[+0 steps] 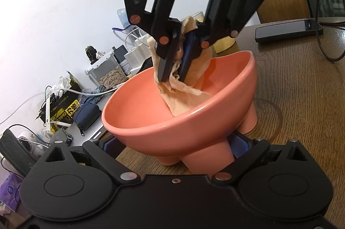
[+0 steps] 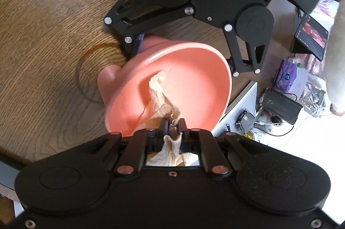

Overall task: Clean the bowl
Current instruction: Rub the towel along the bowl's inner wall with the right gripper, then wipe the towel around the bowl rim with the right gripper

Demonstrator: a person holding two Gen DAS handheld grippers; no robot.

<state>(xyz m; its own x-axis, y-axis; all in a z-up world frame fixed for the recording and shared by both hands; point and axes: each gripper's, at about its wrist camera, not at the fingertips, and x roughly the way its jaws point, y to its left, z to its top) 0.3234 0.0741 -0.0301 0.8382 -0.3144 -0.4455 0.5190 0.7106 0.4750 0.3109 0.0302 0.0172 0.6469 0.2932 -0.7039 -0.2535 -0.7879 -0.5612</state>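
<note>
Your right gripper (image 1: pixel 172 76) was squeezed shut on a thin tan cloth (image 1: pixel 185 97), and the loose end of that cloth hung down past its tips into the pink bowl (image 1: pixel 151 104). Your left gripper (image 1: pixel 172 149) was clamped on the bowl from below, with its blue pads (image 1: pixel 240 147) pressed on the bowl's stubby legs, so the bowl sat right in front of that tool and was tipped up toward the other one. The bowl looked lifted or leaning above the wooden table (image 1: pixel 301 99), not sitting flat. Here is what could have gone wrong. The legs were round and smooth, so if you pushed the cloth down hard, the bowl could have turned or slipped out of the left tool. It could then have dropped on the table. The cloth was pinched only at its top, and most of it hung free beyond the tips. If you rubbed fast, the hard black fingers (image 1: pixel 166 65) could have scraped the bowl and not the cloth. The cloth could also have pulled out of the grip if it stuck to the bowl's wall. A phone (image 1: pixel 289 29) lay on the table well off to the right of the left tool, with a cable near it. A big swing of the right tool could have knocked them. The edge of the table was close under the left tool, so a dropped bowl could have rolled off.
</note>
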